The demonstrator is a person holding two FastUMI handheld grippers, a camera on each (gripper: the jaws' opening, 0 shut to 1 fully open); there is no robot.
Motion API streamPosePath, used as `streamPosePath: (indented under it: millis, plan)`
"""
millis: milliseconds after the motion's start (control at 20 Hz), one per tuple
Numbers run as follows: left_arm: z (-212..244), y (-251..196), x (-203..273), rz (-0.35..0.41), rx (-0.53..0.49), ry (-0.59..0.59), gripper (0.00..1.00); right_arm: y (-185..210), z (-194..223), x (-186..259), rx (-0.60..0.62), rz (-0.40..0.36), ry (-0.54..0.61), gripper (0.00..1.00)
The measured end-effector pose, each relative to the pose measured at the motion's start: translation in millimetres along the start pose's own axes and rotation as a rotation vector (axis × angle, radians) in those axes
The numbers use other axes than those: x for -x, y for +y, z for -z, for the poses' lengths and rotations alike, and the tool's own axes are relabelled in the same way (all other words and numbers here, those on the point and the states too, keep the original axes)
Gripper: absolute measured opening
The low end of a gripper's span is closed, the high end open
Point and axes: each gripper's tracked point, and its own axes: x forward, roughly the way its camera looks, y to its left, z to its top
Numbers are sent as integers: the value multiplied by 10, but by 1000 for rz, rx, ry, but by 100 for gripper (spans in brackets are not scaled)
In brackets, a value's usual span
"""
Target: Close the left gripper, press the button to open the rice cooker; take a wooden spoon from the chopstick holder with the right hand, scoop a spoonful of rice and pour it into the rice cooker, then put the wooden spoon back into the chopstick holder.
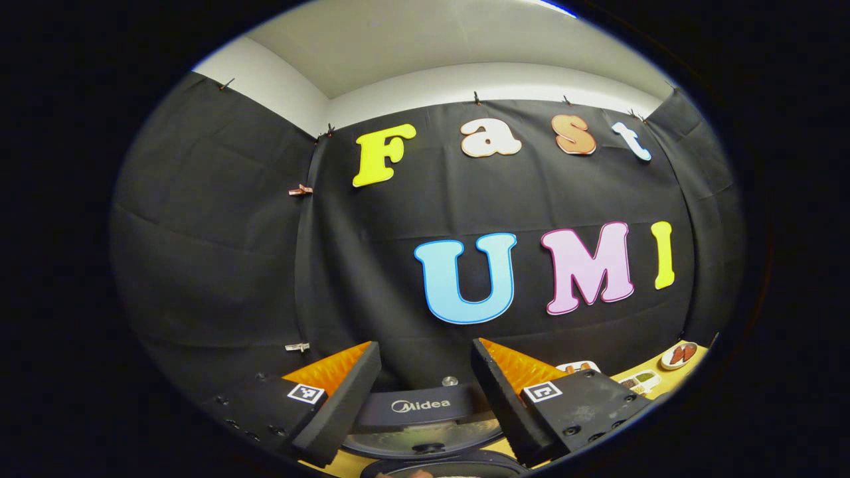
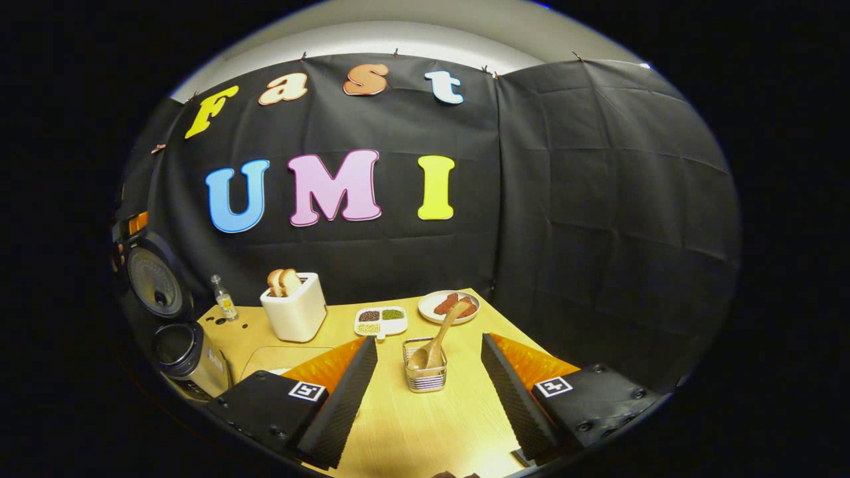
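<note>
The rice cooker [image 1: 420, 405] stands with its lid raised, right in front of my left gripper [image 1: 425, 346], which is open and holds nothing. Its round inner lid [image 1: 425, 439] faces me between the fingers. In the right gripper view the cooker [image 2: 189, 358] is at the far left, its lid [image 2: 154, 279] up and the pot open. A wooden spoon [image 2: 441, 335] leans in the wire chopstick holder [image 2: 425, 377], bowl end down. My right gripper [image 2: 429, 340] is open, a short way back from the holder. A white divided dish [image 2: 380, 320] of grains lies behind the holder.
On the wooden table [image 2: 425, 425] are a white toaster [image 2: 294, 312] with bread slices, a small glass bottle [image 2: 224, 299] and a plate of sausages [image 2: 449, 305] at the back corner. Black cloth walls close in the back and right sides.
</note>
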Motion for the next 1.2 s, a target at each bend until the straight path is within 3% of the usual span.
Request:
streamPosePath:
  millis: [400, 850, 1200]
  plan:
    - [251, -46, 160, -20, 43, 127, 99, 323, -20, -1, -28, -88, 16, 98]
    - [590, -235, 969, -36, 112, 352, 100, 485, 164, -139, -20, -183, 78, 98]
    - [1186, -403, 1577, -41, 116, 498, 99, 596, 428, -101, 1, -247, 155, 98]
